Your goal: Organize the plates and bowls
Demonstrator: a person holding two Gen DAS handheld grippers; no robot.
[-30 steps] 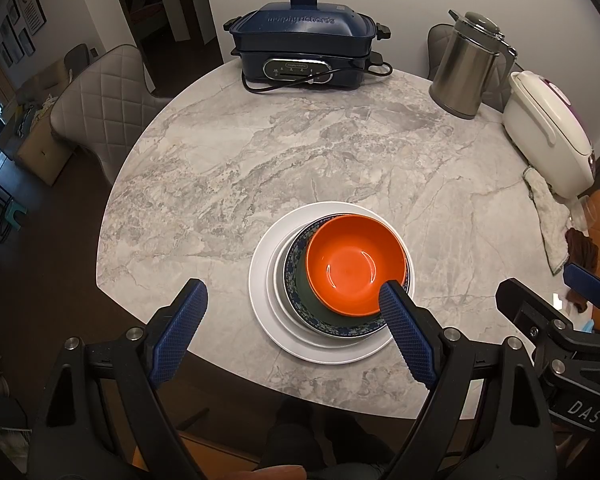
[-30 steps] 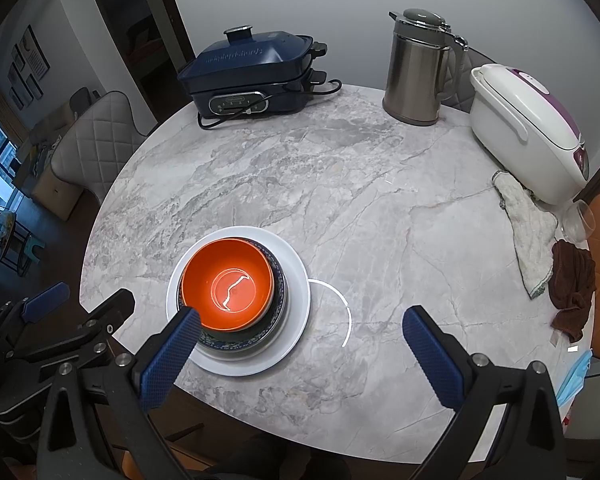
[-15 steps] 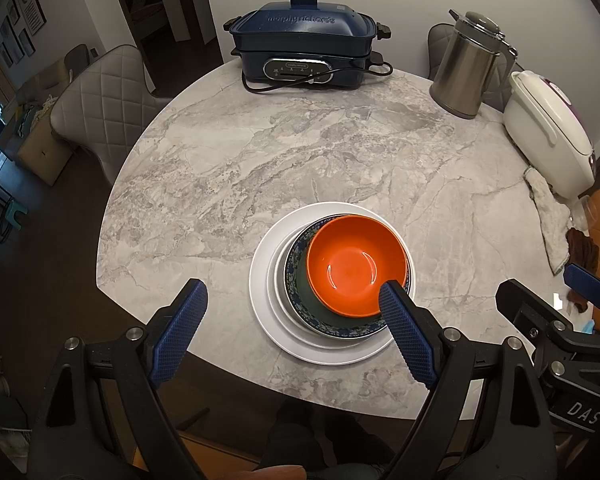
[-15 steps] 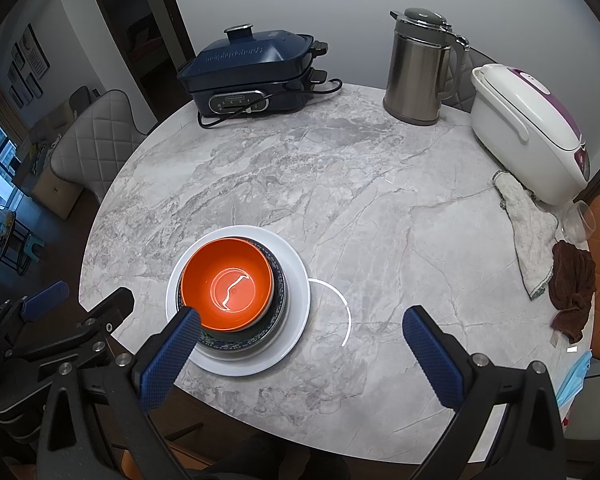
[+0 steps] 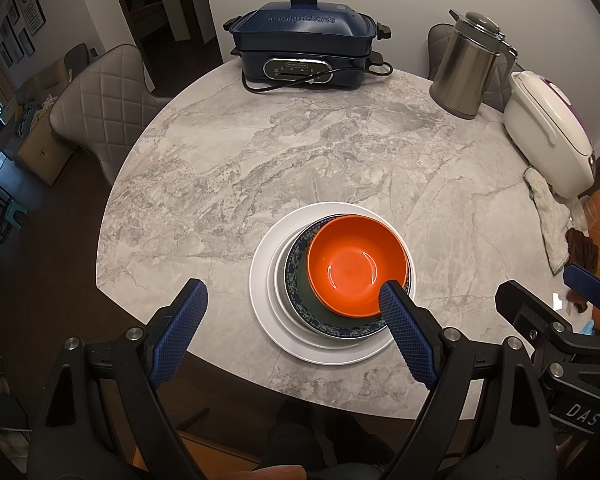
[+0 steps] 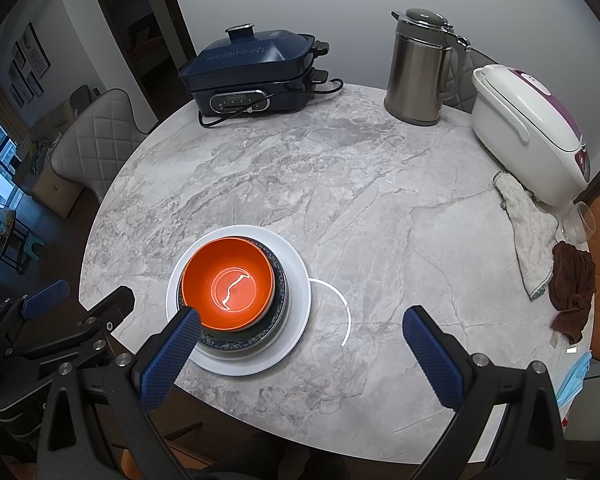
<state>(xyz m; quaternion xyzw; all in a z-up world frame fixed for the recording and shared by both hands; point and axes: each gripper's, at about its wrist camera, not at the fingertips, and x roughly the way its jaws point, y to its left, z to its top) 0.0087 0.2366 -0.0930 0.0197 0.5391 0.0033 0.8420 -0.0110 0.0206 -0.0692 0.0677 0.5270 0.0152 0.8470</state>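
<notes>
An orange bowl (image 5: 354, 264) (image 6: 228, 283) sits nested in a dark blue patterned bowl (image 5: 332, 322) (image 6: 278, 292), which rests on a white plate (image 5: 264, 280) (image 6: 298, 280) near the front edge of the round marble table (image 5: 260, 160) (image 6: 380, 220). My left gripper (image 5: 292, 296) hovers open above the stack's near left side, nothing between its blue fingers (image 5: 404, 332). My right gripper (image 6: 304, 320) hangs open above bare table just right of the stack, its left finger (image 6: 168, 360) overlapping the plate's near rim in the picture. Each gripper shows at the edge of the other's view.
At the back stand a dark blue electric cooker (image 5: 304, 52) (image 6: 252, 76) with its cord, a steel kettle (image 5: 468, 68) (image 6: 420, 68) and a white rice cooker (image 5: 548, 136) (image 6: 528, 128). A white cloth (image 6: 528, 236) and a brown cloth (image 6: 572, 284) lie at the right edge. Quilted chair (image 5: 96, 108) at left.
</notes>
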